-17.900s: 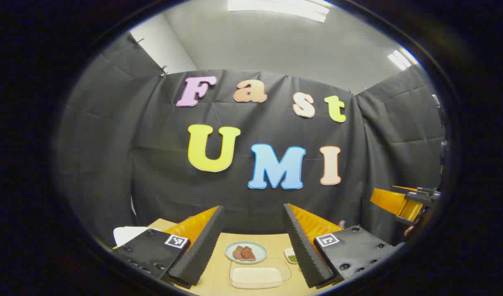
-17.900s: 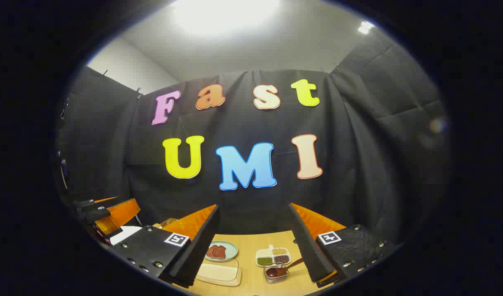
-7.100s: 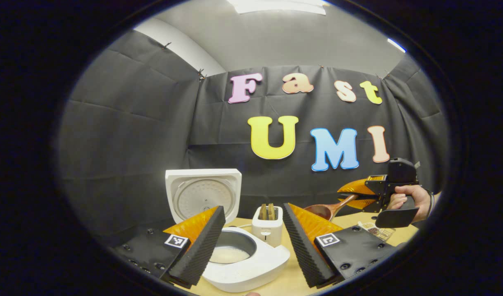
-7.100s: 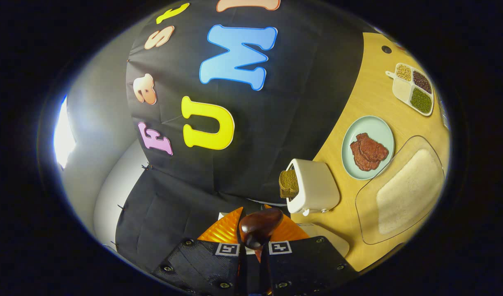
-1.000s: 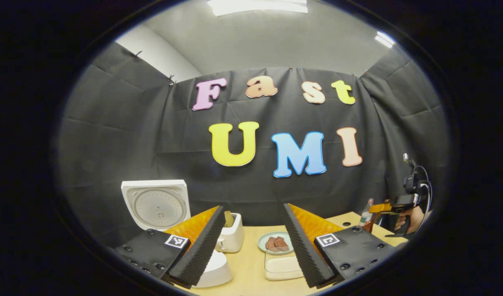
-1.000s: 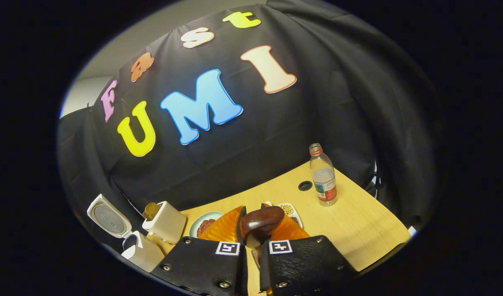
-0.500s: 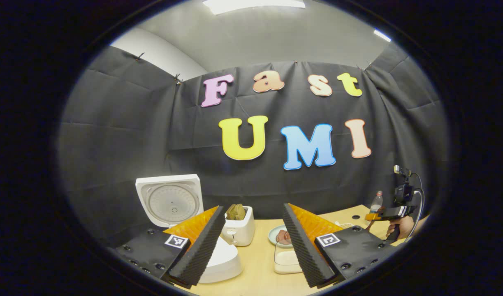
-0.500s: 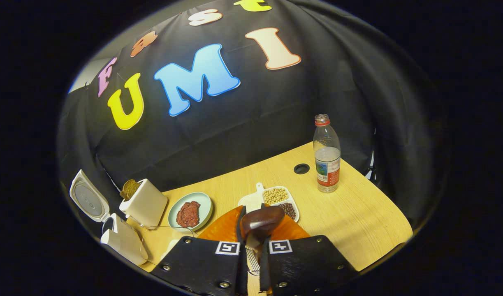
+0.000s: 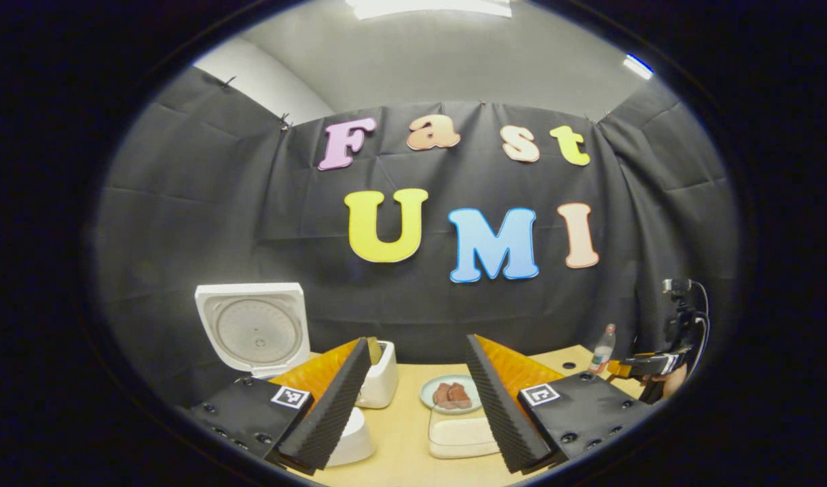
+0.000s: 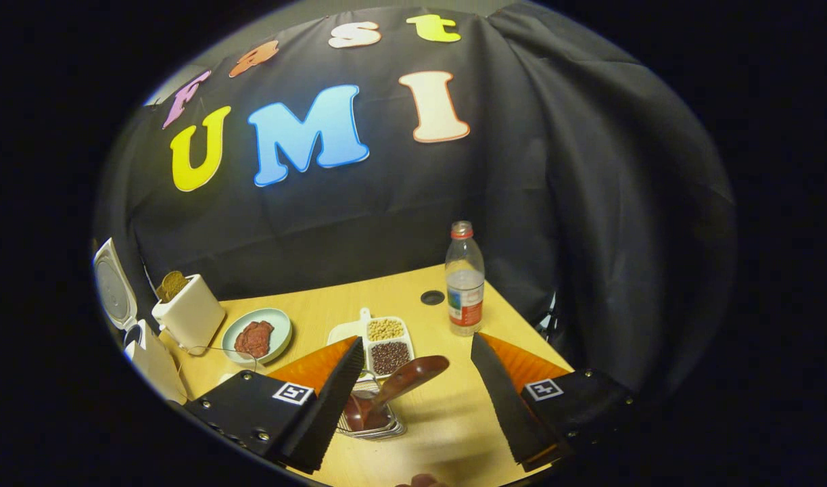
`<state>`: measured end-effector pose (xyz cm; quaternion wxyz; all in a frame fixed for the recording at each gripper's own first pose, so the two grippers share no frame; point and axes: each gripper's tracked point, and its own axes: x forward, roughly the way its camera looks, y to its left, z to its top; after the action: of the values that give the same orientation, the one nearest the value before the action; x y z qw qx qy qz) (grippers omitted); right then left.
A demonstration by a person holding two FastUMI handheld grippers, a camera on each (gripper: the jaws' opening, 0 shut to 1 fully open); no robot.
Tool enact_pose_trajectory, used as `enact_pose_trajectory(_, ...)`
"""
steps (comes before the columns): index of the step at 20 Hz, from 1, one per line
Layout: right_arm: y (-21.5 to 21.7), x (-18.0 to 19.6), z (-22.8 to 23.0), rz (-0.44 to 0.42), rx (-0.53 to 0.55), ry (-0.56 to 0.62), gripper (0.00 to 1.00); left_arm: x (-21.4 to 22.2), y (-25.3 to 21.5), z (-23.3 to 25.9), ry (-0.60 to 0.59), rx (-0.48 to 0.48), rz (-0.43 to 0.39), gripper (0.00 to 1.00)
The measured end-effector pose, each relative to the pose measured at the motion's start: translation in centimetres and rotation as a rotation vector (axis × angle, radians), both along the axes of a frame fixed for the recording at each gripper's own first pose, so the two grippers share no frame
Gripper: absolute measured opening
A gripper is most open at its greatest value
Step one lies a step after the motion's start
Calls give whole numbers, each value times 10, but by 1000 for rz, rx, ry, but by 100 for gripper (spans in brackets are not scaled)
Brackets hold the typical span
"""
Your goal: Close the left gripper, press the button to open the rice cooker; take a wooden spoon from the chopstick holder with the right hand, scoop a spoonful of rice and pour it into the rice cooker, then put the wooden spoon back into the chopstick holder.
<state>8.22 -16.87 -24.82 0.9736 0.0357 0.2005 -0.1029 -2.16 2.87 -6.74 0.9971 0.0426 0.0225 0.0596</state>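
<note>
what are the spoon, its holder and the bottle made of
Dark brown glossy spoon: seemingly varnished wood, given its sheen. Small see-through holder it stands in: thin bars, probably metal wire or clear plastic. Clear bottle with red cap: transparent, likely plastic.

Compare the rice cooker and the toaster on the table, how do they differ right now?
The rice cooker has its round-lined lid flipped up; the toaster has no lid, and bread pokes from its top slot. In the right gripper view the cooker sits left of the toaster. Both are white.

toaster (image 10: pixel 190 312): left of frame, toast inside
plate (image 10: pixel 278 326): beside toaster, holds meat
bottle (image 10: pixel 464 279): upright, centre
divided dish (image 10: pixel 389 341): beans, lower centre
</note>
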Motion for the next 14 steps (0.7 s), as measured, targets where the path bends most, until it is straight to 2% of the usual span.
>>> enact_pose_trajectory(2, -2, -11, 30, -4, 9, -61, 98, 11, 1, 9, -20, -13, -13, 98)
enact_pose_trajectory(7, -2, -32, 91, -6, -34, -154, 98, 35, 36, 52, -92, 75, 9, 96)
enact_pose_trajectory(9, 6, -39, 102, 12, -72, -167, 98, 43, 59, 66, -96, 82, 21, 99)
enact_pose_trajectory(12, 34, -41, 109, 72, -94, -174, 98, 59, 114, 89, -116, 79, 97, 93)
enact_pose_trajectory(14, 54, -40, 110, 106, -85, -175, 98, 72, 156, 94, -84, 57, 153, 100)
